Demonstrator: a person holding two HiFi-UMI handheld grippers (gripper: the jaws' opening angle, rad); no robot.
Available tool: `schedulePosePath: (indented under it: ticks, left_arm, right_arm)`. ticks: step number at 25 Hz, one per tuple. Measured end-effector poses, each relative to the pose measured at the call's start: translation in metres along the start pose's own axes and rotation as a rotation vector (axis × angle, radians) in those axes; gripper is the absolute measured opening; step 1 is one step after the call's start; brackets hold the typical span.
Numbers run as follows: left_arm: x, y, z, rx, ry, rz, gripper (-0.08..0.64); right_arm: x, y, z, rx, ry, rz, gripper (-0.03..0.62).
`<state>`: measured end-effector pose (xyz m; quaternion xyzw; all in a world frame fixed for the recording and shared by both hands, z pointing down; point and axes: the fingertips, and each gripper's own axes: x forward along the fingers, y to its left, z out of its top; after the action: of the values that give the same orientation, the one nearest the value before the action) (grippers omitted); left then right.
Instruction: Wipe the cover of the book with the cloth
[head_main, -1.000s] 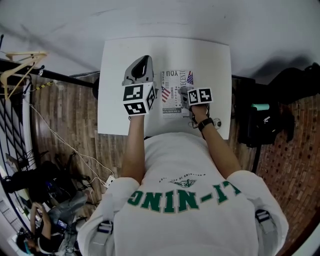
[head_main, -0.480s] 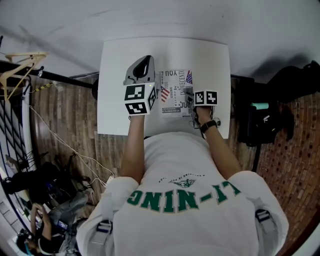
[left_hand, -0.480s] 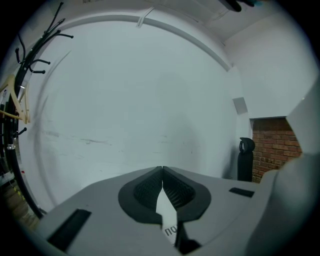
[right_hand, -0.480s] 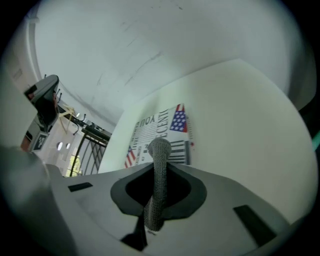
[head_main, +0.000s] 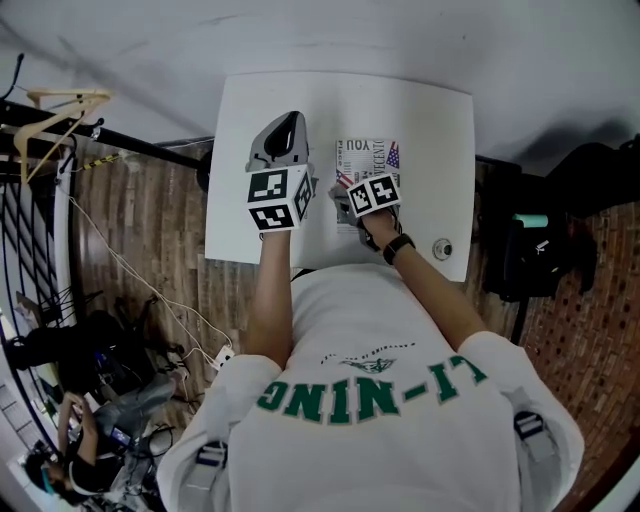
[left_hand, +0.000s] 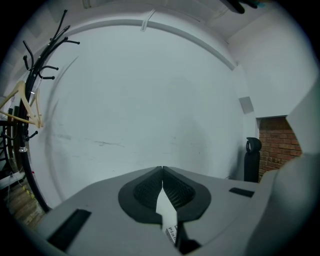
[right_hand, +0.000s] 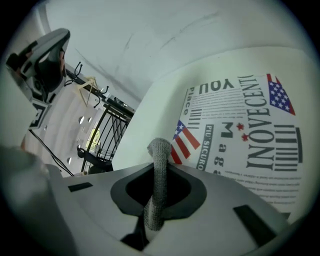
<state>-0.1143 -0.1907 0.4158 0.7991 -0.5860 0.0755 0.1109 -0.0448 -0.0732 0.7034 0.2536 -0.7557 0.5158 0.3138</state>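
While the right gripper (right_hand: 159, 147) pinches the cloth (right_hand: 156, 200) at the book's (right_hand: 240, 130) seven o'clock, the left gripper (left_hand: 162, 172) hangs clenched at nine.

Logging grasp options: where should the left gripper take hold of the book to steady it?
Probably the book by its far left corner, coming low from the left: it lies flat on the table, and the right gripper with the cloth occupies the near end.
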Motion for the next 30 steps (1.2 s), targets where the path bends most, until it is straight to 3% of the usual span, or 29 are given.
schedulePosePath:
  ticks: [10,16,20,26,30]
  left_arm:
    - [0.000,-0.004,-0.006,-0.016,0.003,-0.005,0.015]
    - [0.005,-0.020,-0.006,-0.012,-0.003,-0.039,0.015]
    - [0.006,-0.027,-0.006,-0.008,-0.002,-0.046,0.015]
    - [-0.001,-0.020,-0.008,-0.010,0.001,-0.023,0.015]
    - [-0.007,-0.010,-0.011,-0.015,0.006,0.008,0.015]
  right_arm:
    - [-0.081,-0.084,-0.016,0.225,-0.146,-0.094,0.038]
    - [-0.113,-0.112,-0.033,0.273,-0.208,-0.136,0.038]
    - [-0.112,-0.110,-0.032,0.250,-0.195,-0.156,0.038]
    - [-0.065,-0.036,-0.021,0.165,-0.089,0.057,0.038]
    - [-0.023,0.002,-0.021,0.021,0.031,0.083,0.038]
